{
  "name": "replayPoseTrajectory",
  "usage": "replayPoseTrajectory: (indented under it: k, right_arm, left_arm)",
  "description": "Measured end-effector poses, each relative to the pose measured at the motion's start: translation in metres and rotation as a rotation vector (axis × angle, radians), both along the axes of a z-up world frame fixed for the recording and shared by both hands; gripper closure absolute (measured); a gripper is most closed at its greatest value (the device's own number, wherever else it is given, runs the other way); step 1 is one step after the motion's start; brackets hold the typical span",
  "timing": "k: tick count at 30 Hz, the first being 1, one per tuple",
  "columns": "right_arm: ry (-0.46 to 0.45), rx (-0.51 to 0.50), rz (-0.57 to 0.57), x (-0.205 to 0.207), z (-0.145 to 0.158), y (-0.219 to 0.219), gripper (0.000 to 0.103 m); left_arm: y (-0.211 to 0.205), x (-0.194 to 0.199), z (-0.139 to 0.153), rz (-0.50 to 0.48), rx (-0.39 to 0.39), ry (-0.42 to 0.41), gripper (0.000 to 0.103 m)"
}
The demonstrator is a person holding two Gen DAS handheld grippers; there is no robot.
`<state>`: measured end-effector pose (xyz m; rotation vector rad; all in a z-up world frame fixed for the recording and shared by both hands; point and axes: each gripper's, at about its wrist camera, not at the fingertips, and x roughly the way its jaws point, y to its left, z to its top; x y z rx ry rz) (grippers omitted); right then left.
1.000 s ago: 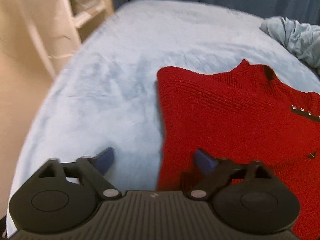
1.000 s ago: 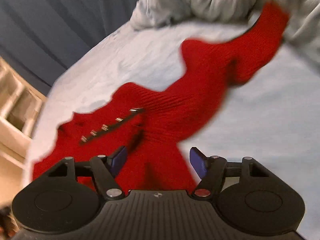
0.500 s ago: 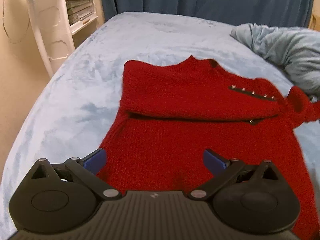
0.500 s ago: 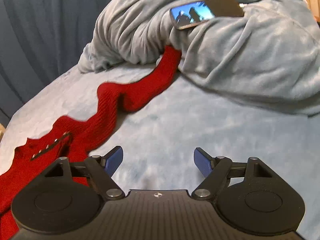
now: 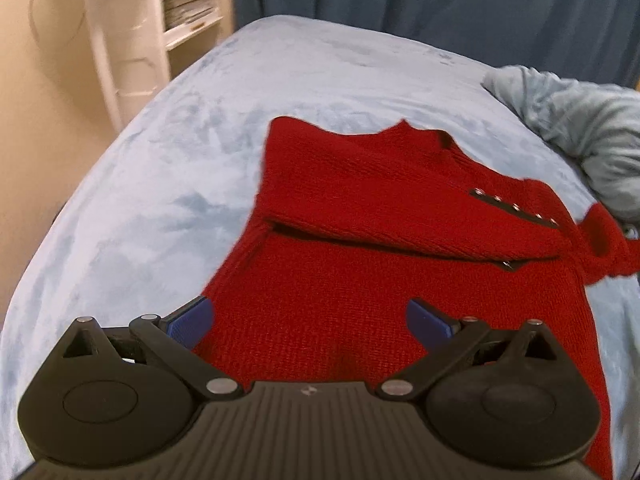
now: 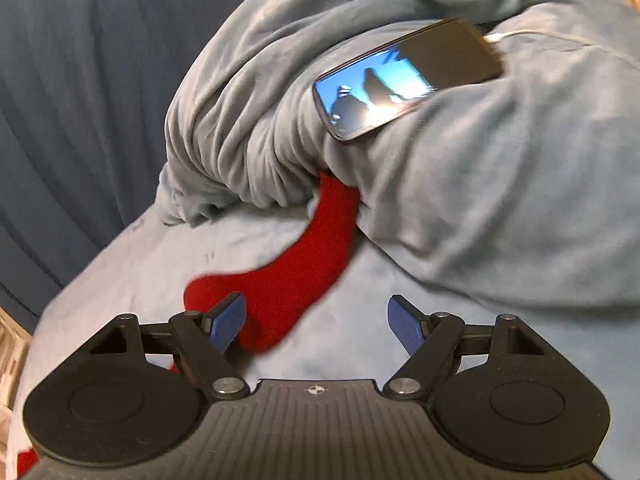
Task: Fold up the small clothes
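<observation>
From the left wrist, we are holding the left gripper (image 5: 308, 320) with its jaws wide apart and empty over the lower body of the red sweater (image 5: 400, 248), which is lying flat on the bed (image 5: 160, 184), one sleeve folded across its chest. A crumpled blanket (image 5: 580, 128) is sitting at far right. From the right wrist, we are holding the right gripper (image 6: 316, 324), jaws apart and gripping nothing, above the sweater's other sleeve (image 6: 296, 280), whose end is running under the blanket (image 6: 480, 200). A phone (image 6: 404, 76) is resting on that blanket.
</observation>
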<state>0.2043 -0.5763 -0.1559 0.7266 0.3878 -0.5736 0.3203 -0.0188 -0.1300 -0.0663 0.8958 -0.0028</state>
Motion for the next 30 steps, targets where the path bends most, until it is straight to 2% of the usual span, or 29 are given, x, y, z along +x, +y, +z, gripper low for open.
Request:
replayPoseTrajectory:
  k: [4,6,8,10,12,14,15,16,17,22,26,27,30]
  right_arm:
    - [0.016,0.119,-0.031,0.043,-0.019,-0.035,0.023]
    - [0.059,0.178,-0.026,0.068,-0.031,-0.047,0.024]
    - [0.095,0.203,-0.069,0.086,-0.042,-0.054,0.024]
    - [0.150,0.192,-0.086,0.103,-0.052,-0.060,0.024]
    - [0.211,0.140,-0.111,0.120,-0.060,-0.061,0.021]
    - [0.201,0.073,-0.137,0.134,-0.059,-0.053,0.022]
    - [0.180,0.080,-0.106,0.139,-0.059,-0.051,0.051]
    - [0.167,0.080,-0.065,0.145,-0.056,-0.048,0.074]
    - [0.165,0.045,-0.048,0.149,-0.049,-0.043,0.090]
    - [-0.051,-0.067,0.019,0.129,0.016,-0.016,0.091]
    - [-0.200,-0.130,-0.038,0.096,0.063,-0.022,0.091]
    - [-0.191,-0.148,-0.053,0.091,0.066,-0.026,0.091]
    - [-0.083,-0.179,-0.047,0.092,0.058,-0.036,0.091]
  left_arm:
    - [0.016,0.001,0.001,0.046,-0.010,0.002,0.000]
    - [0.022,0.001,0.001,0.063,-0.006,0.005,0.000]
    - [0.027,0.001,-0.001,0.073,-0.002,0.016,0.000]
    - [0.029,0.000,-0.003,0.079,0.003,0.026,0.000]
    - [0.032,-0.001,-0.004,0.086,0.014,0.032,0.000]
    - [0.034,-0.002,-0.005,0.090,0.029,0.034,0.000]
    - [0.035,-0.002,-0.004,0.093,0.036,0.033,0.000]
    - [0.036,-0.002,-0.004,0.095,0.041,0.030,0.000]
    - [0.037,-0.002,-0.002,0.095,0.046,0.025,0.000]
    - [0.041,0.002,-0.001,0.114,0.033,0.010,0.000]
    - [0.039,0.002,0.001,0.120,-0.013,0.013,0.000]
    - [0.037,0.001,0.002,0.116,-0.014,0.011,0.000]
    - [0.035,-0.001,0.006,0.118,-0.017,-0.002,0.000]
